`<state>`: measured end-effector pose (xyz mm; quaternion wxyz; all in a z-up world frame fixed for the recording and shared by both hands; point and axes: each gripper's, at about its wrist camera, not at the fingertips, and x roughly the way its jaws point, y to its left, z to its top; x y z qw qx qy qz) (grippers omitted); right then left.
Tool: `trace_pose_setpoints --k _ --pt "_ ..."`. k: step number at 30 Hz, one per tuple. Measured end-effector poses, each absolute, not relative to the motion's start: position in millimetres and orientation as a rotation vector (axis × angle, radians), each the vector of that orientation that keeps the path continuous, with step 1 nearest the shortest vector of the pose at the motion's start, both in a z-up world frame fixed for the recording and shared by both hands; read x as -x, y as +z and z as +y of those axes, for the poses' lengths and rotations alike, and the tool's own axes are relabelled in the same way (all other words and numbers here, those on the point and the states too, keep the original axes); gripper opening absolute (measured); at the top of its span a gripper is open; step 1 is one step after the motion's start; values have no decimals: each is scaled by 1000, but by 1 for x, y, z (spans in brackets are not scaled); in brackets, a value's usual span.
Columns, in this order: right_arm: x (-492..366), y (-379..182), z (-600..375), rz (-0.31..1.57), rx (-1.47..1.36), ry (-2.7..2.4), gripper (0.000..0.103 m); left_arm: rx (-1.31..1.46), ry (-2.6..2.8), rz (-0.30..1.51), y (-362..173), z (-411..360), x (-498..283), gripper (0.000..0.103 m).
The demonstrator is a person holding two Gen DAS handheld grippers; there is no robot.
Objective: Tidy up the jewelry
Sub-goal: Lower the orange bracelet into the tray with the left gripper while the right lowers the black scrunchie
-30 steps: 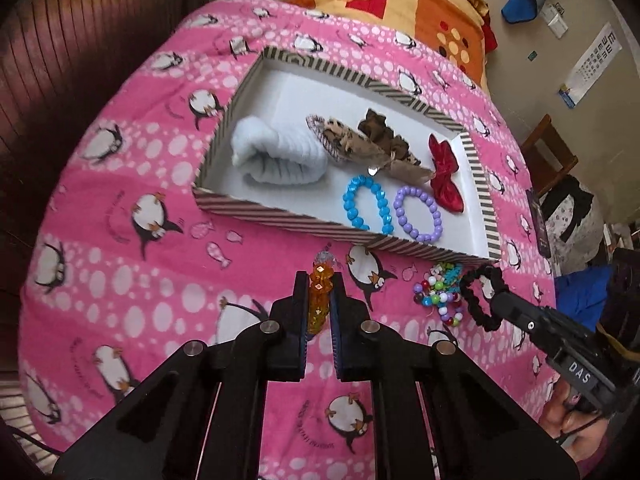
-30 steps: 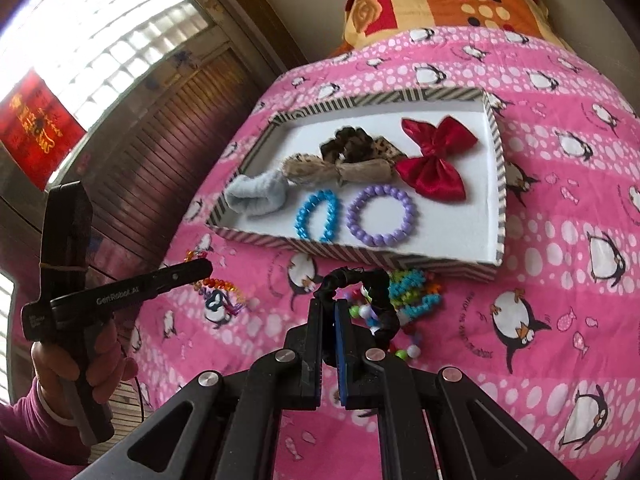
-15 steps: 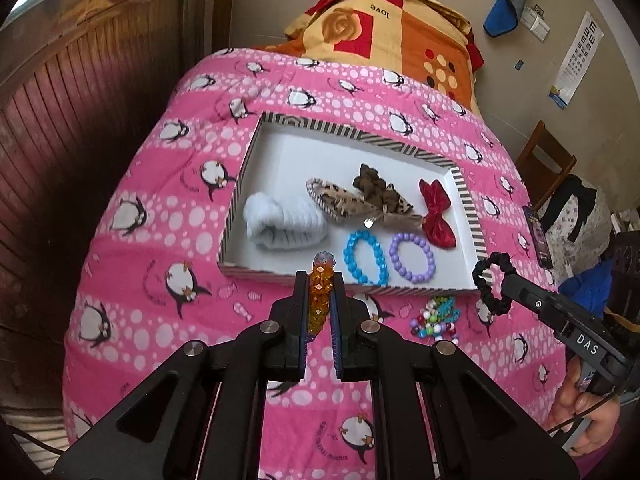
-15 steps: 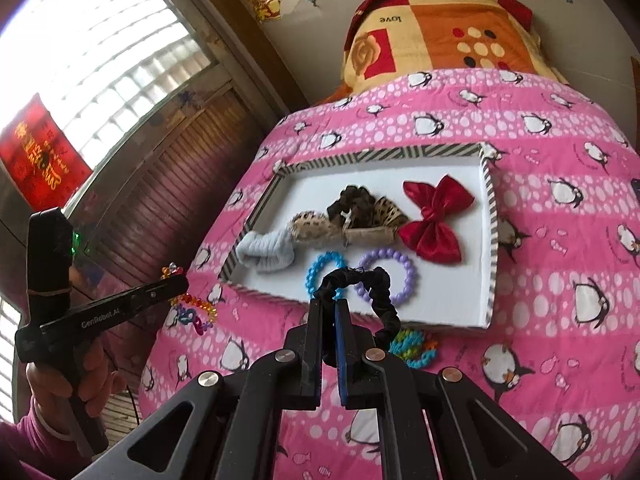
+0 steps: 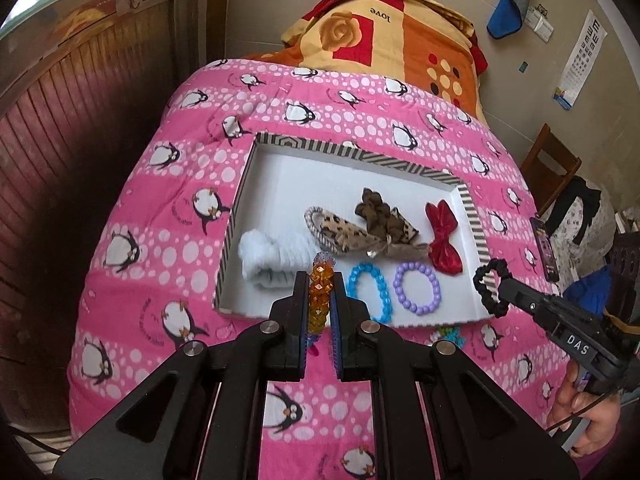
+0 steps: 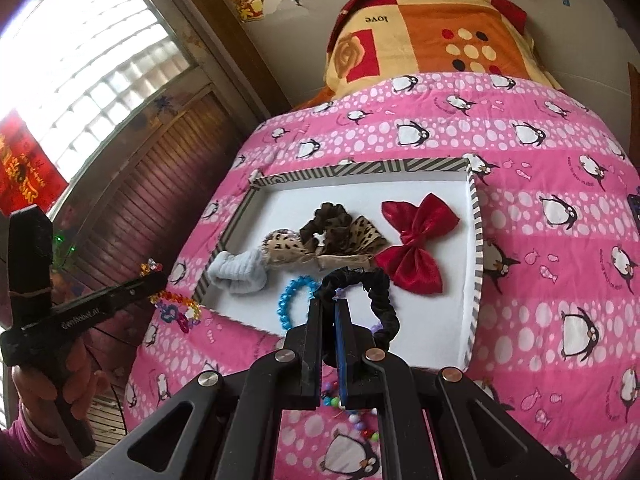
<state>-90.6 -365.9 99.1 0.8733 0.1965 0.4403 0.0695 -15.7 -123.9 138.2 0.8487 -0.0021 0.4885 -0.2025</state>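
**Bed under a pink penguin quilt**

The bed point(image 5: 160, 240) is covered by a pink quilt point(image 6: 540, 240) printed with penguins and white dots. A folded orange, yellow and red blanket point(image 5: 384, 40) lies at its far end, against the wall. A shallow white tray with a striped rim point(image 5: 352, 152) sits flat on the quilt near the middle. Just outside the tray's near edge, a small heap of multicoloured beads point(image 5: 448, 334) lies on the quilt. A dark phone-like object point(image 5: 544, 248) lies near the bed's right edge.
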Motion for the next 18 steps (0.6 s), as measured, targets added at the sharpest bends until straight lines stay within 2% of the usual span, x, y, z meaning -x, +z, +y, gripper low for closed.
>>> trace_pose_setpoints --k 18 --pt "54 46 -386 1083 -389 72 5 67 -450 1094 115 -168 -79 8"
